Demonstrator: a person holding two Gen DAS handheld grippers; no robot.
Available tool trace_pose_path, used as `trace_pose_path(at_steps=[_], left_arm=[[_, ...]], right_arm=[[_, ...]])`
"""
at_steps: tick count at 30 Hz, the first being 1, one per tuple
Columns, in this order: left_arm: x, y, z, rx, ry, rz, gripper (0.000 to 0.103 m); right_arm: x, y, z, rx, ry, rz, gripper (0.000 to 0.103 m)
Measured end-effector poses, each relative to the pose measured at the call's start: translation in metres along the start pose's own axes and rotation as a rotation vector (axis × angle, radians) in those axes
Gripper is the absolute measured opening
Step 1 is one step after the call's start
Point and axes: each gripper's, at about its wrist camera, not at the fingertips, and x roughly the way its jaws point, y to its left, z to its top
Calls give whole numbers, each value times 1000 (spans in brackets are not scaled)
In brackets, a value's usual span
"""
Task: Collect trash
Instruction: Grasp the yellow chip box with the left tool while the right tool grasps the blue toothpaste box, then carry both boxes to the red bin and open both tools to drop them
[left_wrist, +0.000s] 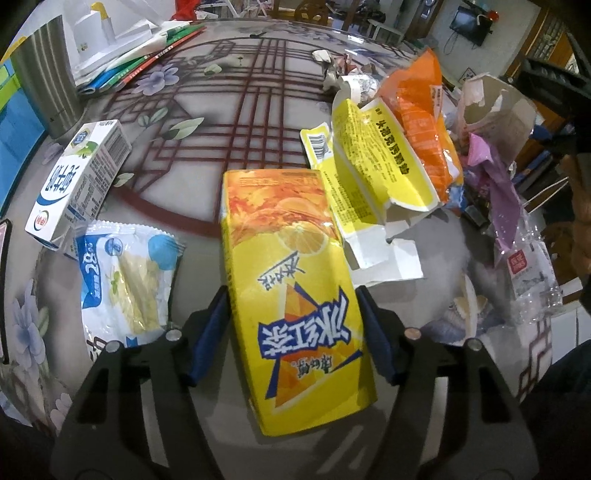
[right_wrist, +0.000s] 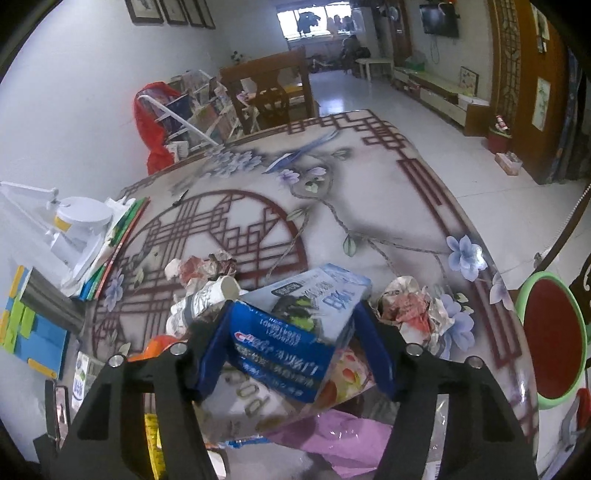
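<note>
In the left wrist view my left gripper (left_wrist: 291, 295) is shut on a yellow iced-tea carton (left_wrist: 291, 266), its blue pads against both sides. A white-and-blue milk carton (left_wrist: 79, 177) and a blue-white snack wrapper (left_wrist: 127, 280) lie to its left. A torn yellow box (left_wrist: 365, 173) and an orange bag (left_wrist: 424, 125) lie to its right. In the right wrist view my right gripper (right_wrist: 291, 317) is shut on a blue-and-white milk carton (right_wrist: 295, 328), held above a pile with a pink bag (right_wrist: 343, 435). Crumpled paper (right_wrist: 413, 314) lies to the right.
A steel cup (left_wrist: 48, 85), books (left_wrist: 147, 55) and a white lamp (right_wrist: 74, 218) stand at the table's left. A torn paper bag (left_wrist: 495, 110) and clear plastic (left_wrist: 535, 273) lie at the right. A red-and-green bin (right_wrist: 550, 343) stands beside the table. More crumpled paper (right_wrist: 203, 269) lies mid-table.
</note>
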Motion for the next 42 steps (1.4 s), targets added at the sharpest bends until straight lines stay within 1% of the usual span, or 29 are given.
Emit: trace_pose_path(at_steps=[2, 5, 14, 23, 31, 35, 42], left_arm=[[-5, 1, 0, -4, -16, 2, 62], [-16, 2, 1, -6, -50, 11, 62], [-46, 3, 5, -10, -130, 17, 61], [-82, -9, 16, 32, -212, 9, 61], [-106, -18, 30, 67, -253, -10, 61], [-117, -28, 38, 88, -268, -26, 61], [-129, -67, 53, 158, -291, -74, 61]], right_arm=[[-5, -1, -2, -5, -5, 12, 58], [-15, 1, -4, -24, -24, 20, 57], [-61, 7, -3, -78, -118, 33, 56], [-106, 10, -3, -103, -196, 73, 56], [-136, 5, -4, -105, -236, 107, 56], [-150, -4, -6, -93, -256, 114, 55], [-169, -29, -5, -76, -292, 94, 55]])
